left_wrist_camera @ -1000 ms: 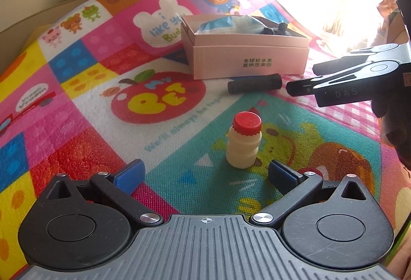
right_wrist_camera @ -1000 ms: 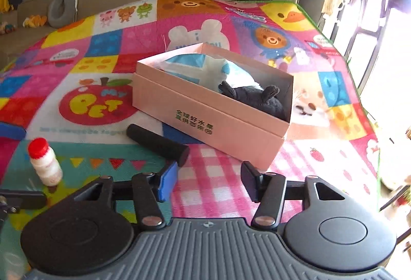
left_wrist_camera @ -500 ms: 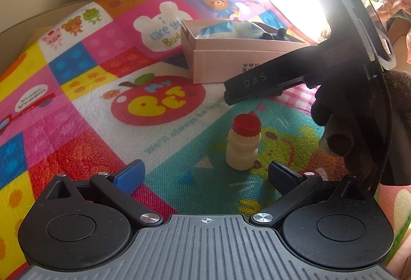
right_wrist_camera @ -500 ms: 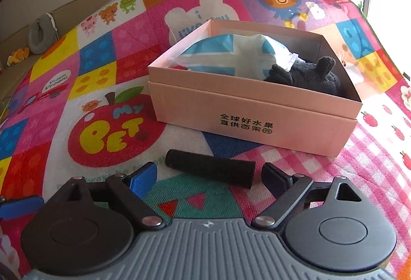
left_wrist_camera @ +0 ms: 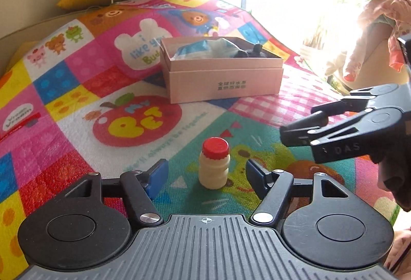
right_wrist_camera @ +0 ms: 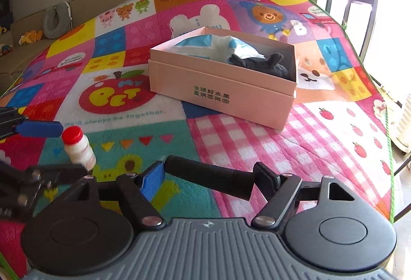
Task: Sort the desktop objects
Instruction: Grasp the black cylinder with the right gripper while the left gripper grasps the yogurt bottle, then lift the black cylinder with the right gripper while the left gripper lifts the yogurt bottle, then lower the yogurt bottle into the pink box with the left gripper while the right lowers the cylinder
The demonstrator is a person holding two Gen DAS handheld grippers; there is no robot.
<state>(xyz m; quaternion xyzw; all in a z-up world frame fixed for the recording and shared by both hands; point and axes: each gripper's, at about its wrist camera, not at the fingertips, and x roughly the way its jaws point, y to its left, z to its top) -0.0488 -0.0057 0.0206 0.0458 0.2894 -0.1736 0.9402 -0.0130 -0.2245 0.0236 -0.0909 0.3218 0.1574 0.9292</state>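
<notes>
- Left wrist view: I'm on the pick-up step; my left claw (left_wrist_camera: 205,174) has just been narrowing around the small bottle (left_wrist_camera: 214,163) standing upright on the play mat (left_wrist_camera: 77,105), pads not yet touching; next, squeeze and lift toward the pink box (left_wrist_camera: 223,79)
- Right wrist view: my right claw (right_wrist_camera: 208,177) has just been closing and pinches the black cylinder (right_wrist_camera: 205,177) end to end, box beyond

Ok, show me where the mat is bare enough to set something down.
Free: the pink checked patch right of the black cylinder, below the pink box, and the apple print left of the box. Crowded: around the small bottle, between the left gripper's fingers.
</notes>
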